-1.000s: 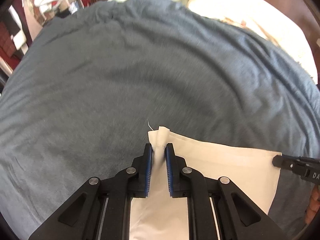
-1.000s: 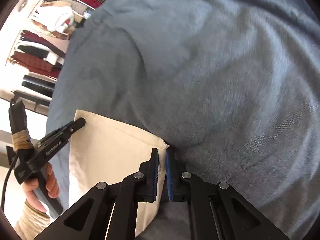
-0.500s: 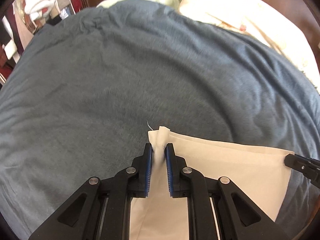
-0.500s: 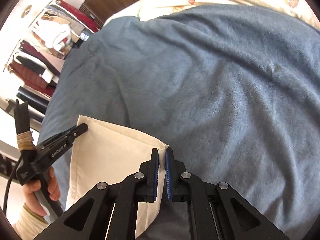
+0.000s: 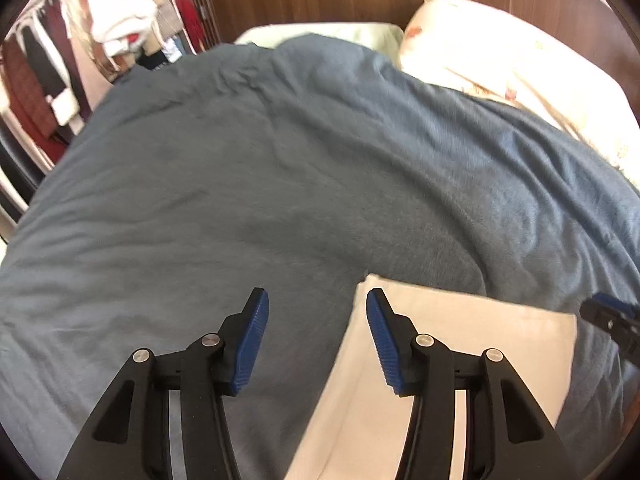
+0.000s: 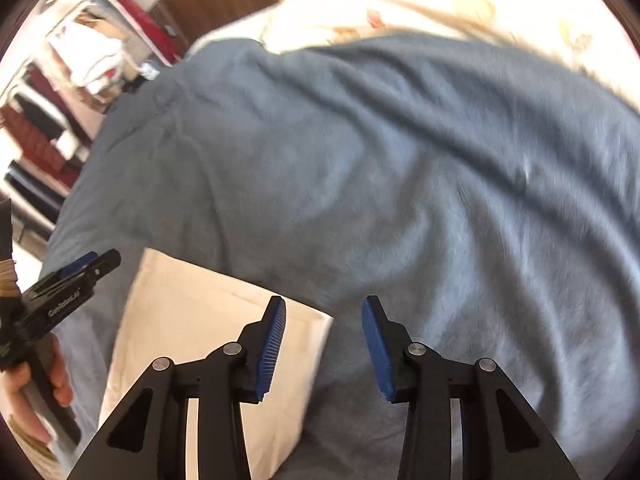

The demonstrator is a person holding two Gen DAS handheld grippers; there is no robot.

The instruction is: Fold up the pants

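Your left hand-held gripper (image 5: 316, 334) and right hand-held gripper (image 6: 324, 340) both gape wide, gripping nothing; your left hand (image 6: 38, 400) sits at eight o'clock.

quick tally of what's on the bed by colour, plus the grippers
cream: 2, the folded pants and the pillow
blue-grey: 1, the blanket
pale green: 1, the sheet at the head of the bed
black with blue pads: 2, the left gripper and the right gripper, both open
total: 6
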